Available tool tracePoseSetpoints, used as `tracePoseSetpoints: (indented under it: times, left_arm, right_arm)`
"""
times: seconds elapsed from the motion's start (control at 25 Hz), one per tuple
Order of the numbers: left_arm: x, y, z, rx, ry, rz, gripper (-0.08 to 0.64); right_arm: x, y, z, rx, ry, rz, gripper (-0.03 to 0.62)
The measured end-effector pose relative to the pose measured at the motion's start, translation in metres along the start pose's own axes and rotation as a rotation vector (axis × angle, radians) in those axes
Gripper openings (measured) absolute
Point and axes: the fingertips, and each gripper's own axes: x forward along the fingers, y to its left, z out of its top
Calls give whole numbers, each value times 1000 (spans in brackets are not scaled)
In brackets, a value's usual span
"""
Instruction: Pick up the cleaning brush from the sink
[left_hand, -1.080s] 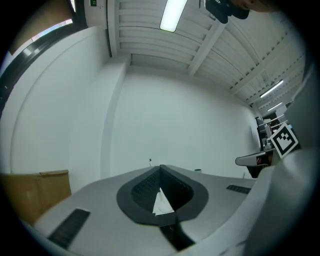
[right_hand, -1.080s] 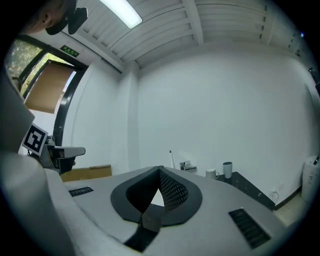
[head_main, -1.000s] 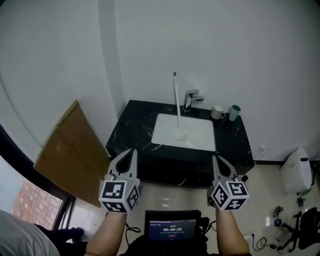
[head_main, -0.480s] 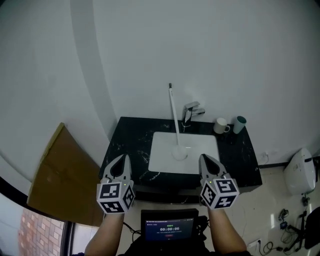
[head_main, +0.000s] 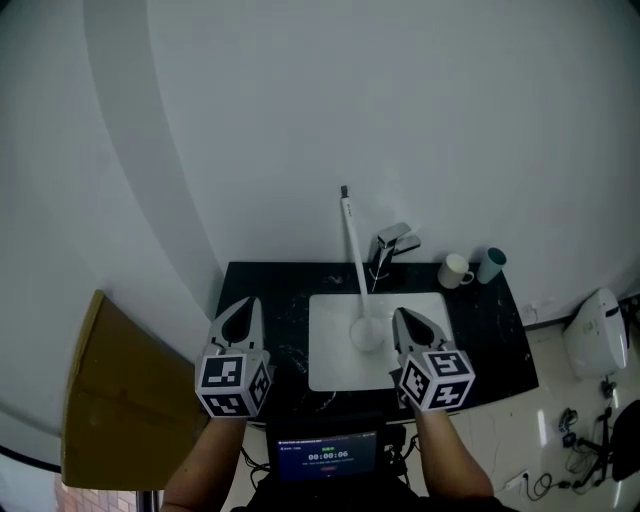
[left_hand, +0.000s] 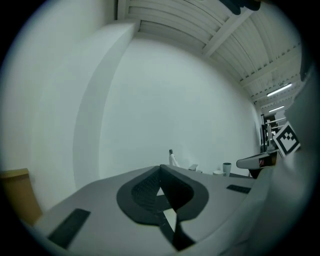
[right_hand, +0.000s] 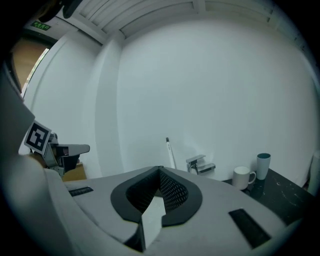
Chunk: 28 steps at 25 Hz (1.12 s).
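Note:
The cleaning brush (head_main: 353, 268) stands in the white sink (head_main: 330, 360). Its round head rests in the basin and its long white handle leans back towards the wall. My left gripper (head_main: 243, 310) is shut and empty over the black counter's left front part. My right gripper (head_main: 408, 322) is shut and empty at the basin's front right, close to the brush head and apart from it. The brush handle (left_hand: 172, 159) shows just past my jaws in the left gripper view. In the right gripper view the handle (right_hand: 170, 152) rises beyond my shut jaws.
A chrome faucet (head_main: 392, 245) stands behind the basin. A white mug (head_main: 456, 270) and a teal cup (head_main: 491, 265) sit on the black counter (head_main: 500, 340) at back right. A brown board (head_main: 105, 400) leans at the left; a white appliance (head_main: 590, 335) stands on the floor at right.
Both grippers have moved forward from short of the counter to over its front part. The sink and brush now appear nearer. Both jaws stayed shut.

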Motion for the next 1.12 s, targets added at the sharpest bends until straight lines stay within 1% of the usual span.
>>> tracePoseSetpoints:
  times: [0.12, 0.16, 0.28, 0.36, 0.44, 0.48, 0.52, 0.68, 0.84, 0.96, 1.12]
  left_arm:
    - [33, 28, 0, 22, -3, -25, 6]
    - [44, 36, -2, 19, 1, -26, 6]
    - [66, 53, -5, -33, -19, -2, 6]
    - [76, 57, -5, -51, -38, 11, 6]
    - [86, 57, -9, -60, -17, 16, 6]
    - [90, 55, -13, -64, -2, 16, 6]
    - [94, 53, -18, -62, 14, 14, 6]
    - [109, 45, -32, -53, 56, -1, 8]
    - [117, 46, -47, -58, 89, 10, 9]
    - [120, 48, -58, -53, 125, 14, 9]
    - [123, 49, -68, -58, 139, 17, 9]
  right_arm:
    - [41, 5, 9, -27, -5, -8, 0]
    - [55, 4, 11, -32, -5, -20, 10]
    - [87, -6, 9, -29, 11, -52, 18]
    - [102, -10, 4, -37, 32, -42, 18]
    - [118, -11, -5, -39, 67, -8, 31]
    - [127, -13, -11, -38, 90, 12, 148]
    - [137, -16, -17, -44, 110, 24, 223]
    - [191, -40, -44, -71, 165, 4, 224]
    - [244, -57, -78, -125, 228, -20, 224]
    - [264, -64, -99, -166, 255, -45, 224]
    - [275, -67, -110, -185, 252, -63, 224]
